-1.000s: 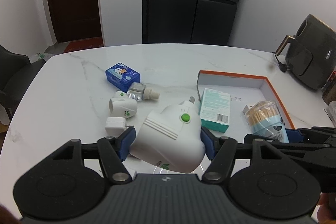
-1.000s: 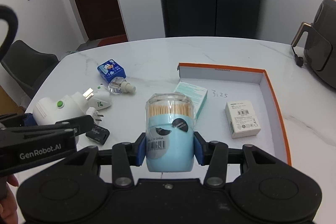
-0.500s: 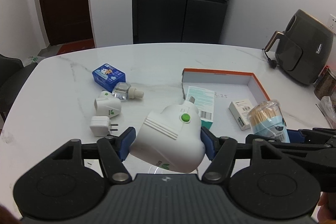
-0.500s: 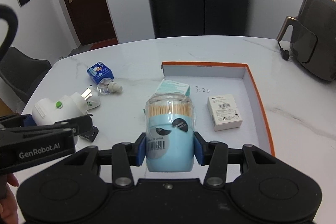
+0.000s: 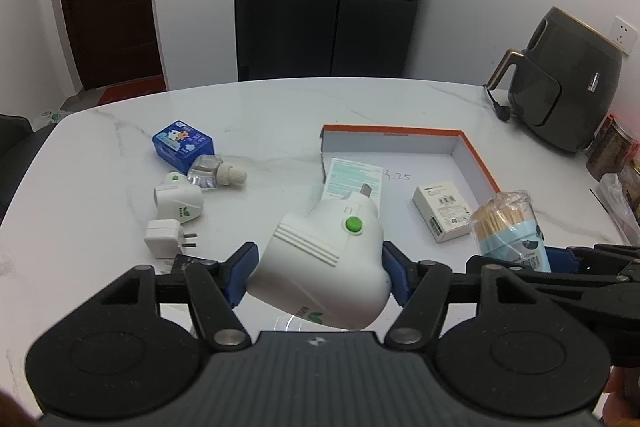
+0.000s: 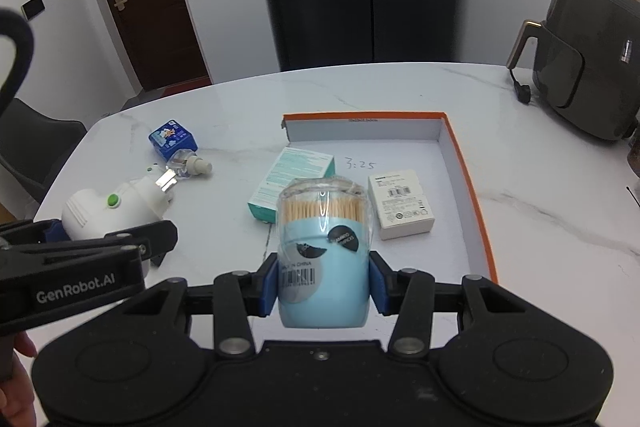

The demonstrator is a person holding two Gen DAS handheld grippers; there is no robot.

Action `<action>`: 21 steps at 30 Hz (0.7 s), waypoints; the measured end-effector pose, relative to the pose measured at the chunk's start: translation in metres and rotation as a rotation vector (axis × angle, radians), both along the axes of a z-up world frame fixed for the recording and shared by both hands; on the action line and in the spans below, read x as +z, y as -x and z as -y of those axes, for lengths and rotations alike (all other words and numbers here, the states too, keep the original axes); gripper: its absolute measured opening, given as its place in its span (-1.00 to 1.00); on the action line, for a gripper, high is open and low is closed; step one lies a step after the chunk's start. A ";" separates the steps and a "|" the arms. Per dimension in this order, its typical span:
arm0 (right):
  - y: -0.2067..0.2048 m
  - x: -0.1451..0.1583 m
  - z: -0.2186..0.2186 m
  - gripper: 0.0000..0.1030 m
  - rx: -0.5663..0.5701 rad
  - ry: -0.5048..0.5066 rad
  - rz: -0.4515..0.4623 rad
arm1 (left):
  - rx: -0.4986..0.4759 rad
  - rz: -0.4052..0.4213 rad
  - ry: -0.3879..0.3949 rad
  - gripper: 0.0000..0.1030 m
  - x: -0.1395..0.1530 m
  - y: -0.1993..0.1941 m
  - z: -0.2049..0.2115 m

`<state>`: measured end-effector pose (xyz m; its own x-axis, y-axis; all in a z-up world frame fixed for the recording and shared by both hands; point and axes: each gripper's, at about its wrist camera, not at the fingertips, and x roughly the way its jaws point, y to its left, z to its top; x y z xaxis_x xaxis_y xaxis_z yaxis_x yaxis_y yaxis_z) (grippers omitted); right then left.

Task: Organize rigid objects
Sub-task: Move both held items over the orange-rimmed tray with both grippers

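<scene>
My left gripper [image 5: 318, 277] is shut on a large white plug-in device with a green button [image 5: 324, 259], held above the white marble table [image 5: 280, 115]. It also shows at the left of the right wrist view, white plug-in device [image 6: 108, 211]. My right gripper [image 6: 323, 285] is shut on a light-blue toothpick jar [image 6: 322, 259], upright, also seen as toothpick jar [image 5: 510, 227] at the right of the left wrist view. Ahead lies the orange-rimmed white box lid [image 6: 460, 155] holding a teal box [image 6: 292, 175] and a white box [image 6: 402, 203].
On the table's left lie a blue box [image 5: 182, 145], a clear refill bottle [image 5: 214, 175], a small white plug-in [image 5: 178, 201] and a white charger plug [image 5: 164, 239]. A dark air fryer [image 5: 560, 99] stands at the far right, jars [image 5: 612, 155] beside it. A dark chair [image 6: 36, 147] sits left.
Both grippers have shifted to the right with their loads still held, so the box lid and the loose items have slid left in both views. The white box has come into the left wrist view.
</scene>
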<state>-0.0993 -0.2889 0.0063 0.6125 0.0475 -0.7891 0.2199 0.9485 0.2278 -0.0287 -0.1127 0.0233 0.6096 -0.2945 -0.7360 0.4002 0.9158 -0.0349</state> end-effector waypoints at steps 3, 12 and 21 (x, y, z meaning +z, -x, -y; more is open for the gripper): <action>0.003 -0.001 0.006 0.06 -0.011 0.001 -0.003 | -0.010 -0.002 0.001 0.30 -0.001 0.001 0.006; 0.009 -0.004 0.026 0.06 -0.046 0.001 -0.010 | -0.042 -0.005 0.001 0.30 -0.005 0.001 0.025; 0.016 -0.008 0.043 0.06 -0.083 0.001 -0.018 | -0.075 -0.012 0.001 0.30 -0.009 0.001 0.043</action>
